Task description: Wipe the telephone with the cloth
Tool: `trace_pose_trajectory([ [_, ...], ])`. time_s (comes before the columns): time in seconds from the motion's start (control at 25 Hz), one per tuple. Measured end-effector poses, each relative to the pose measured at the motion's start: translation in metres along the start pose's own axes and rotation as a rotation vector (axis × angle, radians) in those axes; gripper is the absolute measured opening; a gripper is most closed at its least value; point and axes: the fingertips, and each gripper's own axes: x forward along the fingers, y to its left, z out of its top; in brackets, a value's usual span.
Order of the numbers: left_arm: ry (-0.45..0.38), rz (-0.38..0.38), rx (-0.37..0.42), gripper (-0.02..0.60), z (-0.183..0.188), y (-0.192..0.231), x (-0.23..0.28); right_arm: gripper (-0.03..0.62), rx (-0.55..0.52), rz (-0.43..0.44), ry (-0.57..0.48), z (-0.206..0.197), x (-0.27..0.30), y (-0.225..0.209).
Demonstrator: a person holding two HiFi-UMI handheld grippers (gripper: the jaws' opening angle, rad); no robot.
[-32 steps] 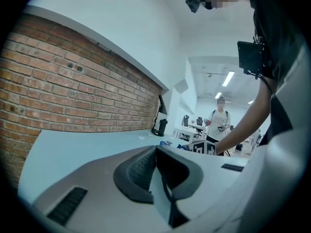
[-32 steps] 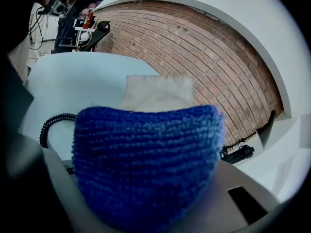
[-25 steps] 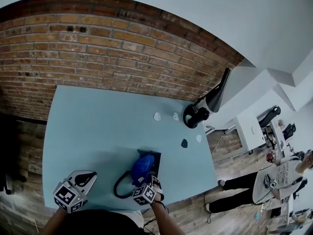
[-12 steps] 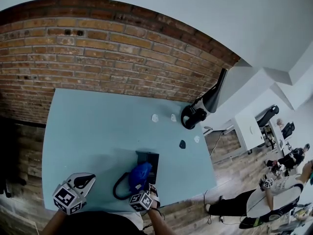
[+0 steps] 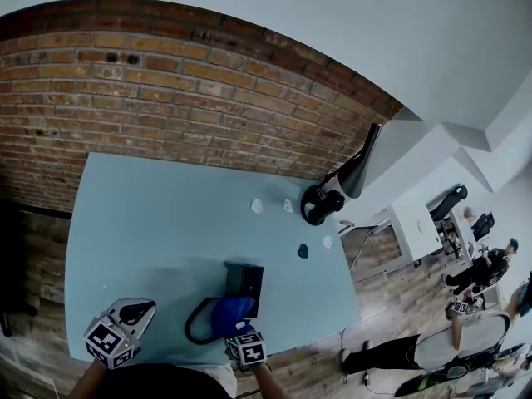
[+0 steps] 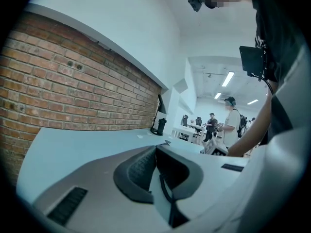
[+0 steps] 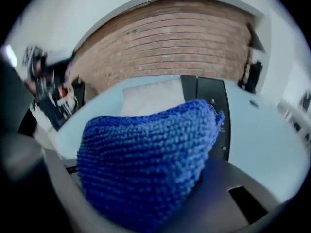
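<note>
While the right tool [image 5: 239,329] clamps the cloth [image 5: 227,314] on the telephone [image 5: 245,279], the left tool [image 5: 137,311] sits closed beside the cord [image 5: 188,329].

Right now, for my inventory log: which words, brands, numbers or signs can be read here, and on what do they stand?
None can be read in any view.
telephone: key markings too small in the head view, blurred in the right gripper view.
cloth: plain blue knit, no label showing.
marker cubes: black-and-white square patterns only, no letters or digits.
</note>
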Motion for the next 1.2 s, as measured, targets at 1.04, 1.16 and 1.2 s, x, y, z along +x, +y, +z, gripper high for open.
trace_pose_trajectory([
  [1.04, 0.044, 0.081, -0.079, 0.020, -0.011, 0.052, -0.010, 0.060, -0.883, -0.482, 0.047, 0.157, 0.029, -0.090],
  [1.16, 0.041, 0.057, -0.063, 0.020, -0.010, 0.050, -0.005, 0.060, -0.832, -0.478, 0.029, 0.150, 0.030, -0.087],
  [1.2, 0.035, 0.051, -0.055, 0.020, -0.008, 0.049, -0.002, 0.060, -0.809, -0.480, 0.023, 0.147, 0.028, -0.087],
])
